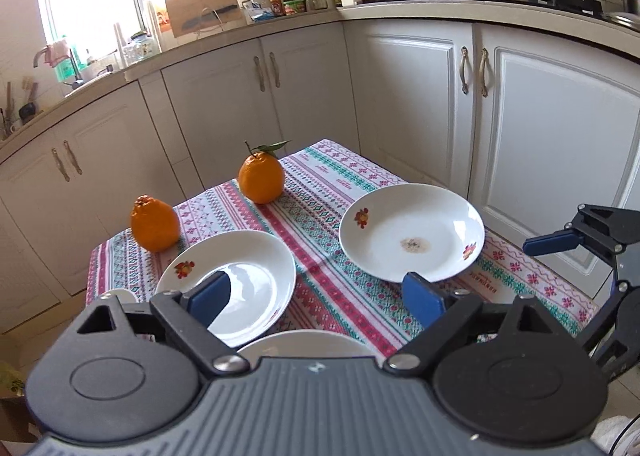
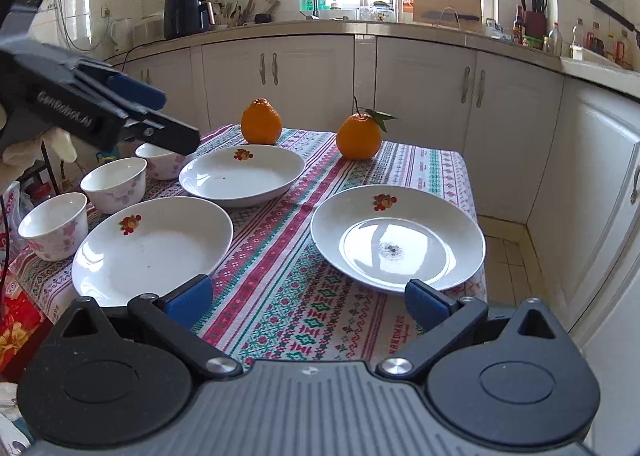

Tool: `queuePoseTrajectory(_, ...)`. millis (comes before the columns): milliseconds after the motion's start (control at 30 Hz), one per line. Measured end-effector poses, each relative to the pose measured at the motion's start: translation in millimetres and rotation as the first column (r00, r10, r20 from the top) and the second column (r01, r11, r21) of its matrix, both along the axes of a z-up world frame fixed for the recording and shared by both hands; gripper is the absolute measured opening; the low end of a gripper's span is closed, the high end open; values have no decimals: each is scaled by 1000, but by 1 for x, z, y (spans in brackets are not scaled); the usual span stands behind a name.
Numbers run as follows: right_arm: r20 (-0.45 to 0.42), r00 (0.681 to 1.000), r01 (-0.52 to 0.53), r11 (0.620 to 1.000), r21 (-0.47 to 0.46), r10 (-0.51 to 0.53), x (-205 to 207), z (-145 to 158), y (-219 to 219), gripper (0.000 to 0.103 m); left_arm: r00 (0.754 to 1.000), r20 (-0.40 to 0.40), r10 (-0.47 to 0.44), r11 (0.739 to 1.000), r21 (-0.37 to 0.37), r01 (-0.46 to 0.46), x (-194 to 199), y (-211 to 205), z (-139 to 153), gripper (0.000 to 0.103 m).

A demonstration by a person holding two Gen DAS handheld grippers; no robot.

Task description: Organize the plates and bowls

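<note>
Both blue-padded grippers, left [image 1: 316, 298] and right [image 2: 308, 302], hang spread and empty above three white floral plates [image 2: 244, 174] and three small bowls [image 2: 114, 184] (unstacked) on the patterned tablecloth [image 2: 288, 296].

each handheld unit has a ribbed grey body flanked by two round black housings, with black link arms on silver screws. the left gripper [image 1: 316, 296] and right gripper [image 2: 308, 302] carry blue-padded fingers [image 2: 188, 302]; one side reads "genrobot.ai" in white.
</note>
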State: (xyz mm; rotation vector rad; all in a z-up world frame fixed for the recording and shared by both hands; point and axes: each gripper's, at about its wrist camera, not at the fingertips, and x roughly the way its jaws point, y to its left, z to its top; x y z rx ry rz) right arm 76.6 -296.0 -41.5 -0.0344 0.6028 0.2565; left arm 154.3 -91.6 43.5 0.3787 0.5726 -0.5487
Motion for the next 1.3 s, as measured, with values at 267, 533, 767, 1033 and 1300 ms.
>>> queuePoseTrajectory(267,-60,998,-11,996,86,17,0,-10,10,103,994,53,99,995,18,-100,-56,37,-39,94)
queuePoseTrajectory(533,-88,995,-40,996,78,47,9,-12,22,103,985,-43,168,986,-3,-169,-91,68,-81,94)
queuePoseTrajectory(767,-102,992,-63,997,53,68,14,-11,31,103,969,-121,215,976,-1,-217,-82,79,-109,94)
queuePoseTrajectory(1033,-117,988,-99,995,24,101,23,-10,36,103,961,-148,236,969,-45,-244,-68,81,-124,94)
queuePoseTrajectory(1300,-134,973,-191,982,-5,189,42,-9,43,103,951,-176,256,957,-96,-275,-63,82,-131,102)
